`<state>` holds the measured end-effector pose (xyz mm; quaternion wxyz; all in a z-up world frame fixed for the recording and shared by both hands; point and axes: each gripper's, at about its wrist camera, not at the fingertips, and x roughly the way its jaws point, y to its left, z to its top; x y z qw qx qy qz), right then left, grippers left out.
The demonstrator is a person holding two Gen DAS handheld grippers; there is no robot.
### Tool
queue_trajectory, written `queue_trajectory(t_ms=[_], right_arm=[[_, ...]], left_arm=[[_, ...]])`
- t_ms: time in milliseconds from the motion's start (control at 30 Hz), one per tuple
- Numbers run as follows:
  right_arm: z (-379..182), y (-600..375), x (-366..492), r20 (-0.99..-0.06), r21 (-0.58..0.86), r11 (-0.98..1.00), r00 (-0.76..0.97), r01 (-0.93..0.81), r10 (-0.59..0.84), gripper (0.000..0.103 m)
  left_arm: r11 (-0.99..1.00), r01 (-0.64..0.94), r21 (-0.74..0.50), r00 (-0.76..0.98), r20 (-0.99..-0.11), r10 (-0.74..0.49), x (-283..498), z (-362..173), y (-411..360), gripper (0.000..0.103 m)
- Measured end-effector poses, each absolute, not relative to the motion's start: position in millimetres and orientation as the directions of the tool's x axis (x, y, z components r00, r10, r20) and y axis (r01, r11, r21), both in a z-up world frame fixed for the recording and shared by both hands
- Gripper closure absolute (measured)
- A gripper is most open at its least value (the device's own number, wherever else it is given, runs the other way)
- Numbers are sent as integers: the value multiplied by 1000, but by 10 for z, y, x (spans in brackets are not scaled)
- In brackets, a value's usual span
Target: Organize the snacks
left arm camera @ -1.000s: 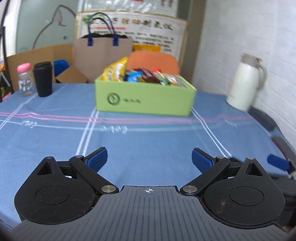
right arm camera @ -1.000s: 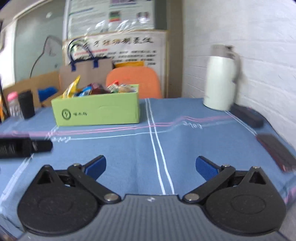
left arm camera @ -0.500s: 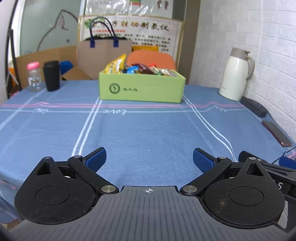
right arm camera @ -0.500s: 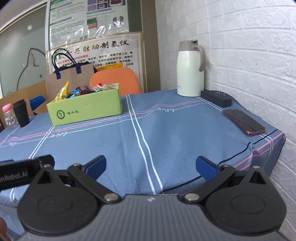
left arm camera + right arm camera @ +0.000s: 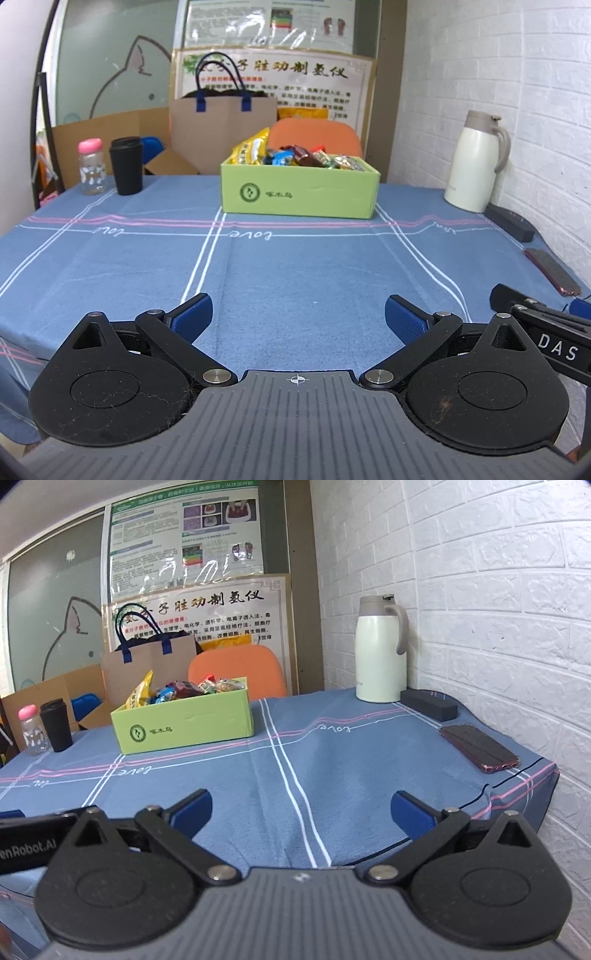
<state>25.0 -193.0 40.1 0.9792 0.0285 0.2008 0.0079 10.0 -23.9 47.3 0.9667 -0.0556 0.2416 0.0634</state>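
A green cardboard box (image 5: 299, 194) full of wrapped snacks (image 5: 295, 155) stands at the far middle of the blue tablecloth; it also shows in the right wrist view (image 5: 184, 720). A yellow snack bag (image 5: 249, 149) sticks up at its left end. My left gripper (image 5: 298, 317) is open and empty, near the table's front edge, far from the box. My right gripper (image 5: 301, 810) is open and empty, near the front right of the table. Each gripper's body shows at the edge of the other's view.
A white thermos jug (image 5: 476, 162) stands at the back right by the brick wall, with a black case (image 5: 428, 705) and a phone (image 5: 478, 747) in front of it. A black cup (image 5: 126, 166) and a pink-capped bottle (image 5: 91, 166) stand back left. A paper bag (image 5: 221, 118) and orange chair (image 5: 314, 134) are behind the table.
Both grippers have pulled back from the box and risen, so more of the table shows. Both stay open and empty.
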Motion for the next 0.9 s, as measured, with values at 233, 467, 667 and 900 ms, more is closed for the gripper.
queue_trajectory(t_ms=[233, 467, 667, 900], right_arm=[[391, -1951, 257, -400, 62, 998, 916, 2, 23, 0], [387, -1943, 263, -405, 61, 998, 914, -11, 35, 0], [372, -1949, 282, -411, 64, 998, 911, -23, 47, 0], [358, -1946, 284, -416, 67, 997, 908, -22, 48, 0]], left_arm=[[989, -137, -61, 880, -466, 93, 95, 486, -250, 14], [990, -132, -59, 880, -467, 89, 105, 482, -244, 14], [988, -144, -51, 878, -468, 103, 119, 464, -222, 19], [987, -141, -72, 873, -480, 90, 128, 440, -187, 21]])
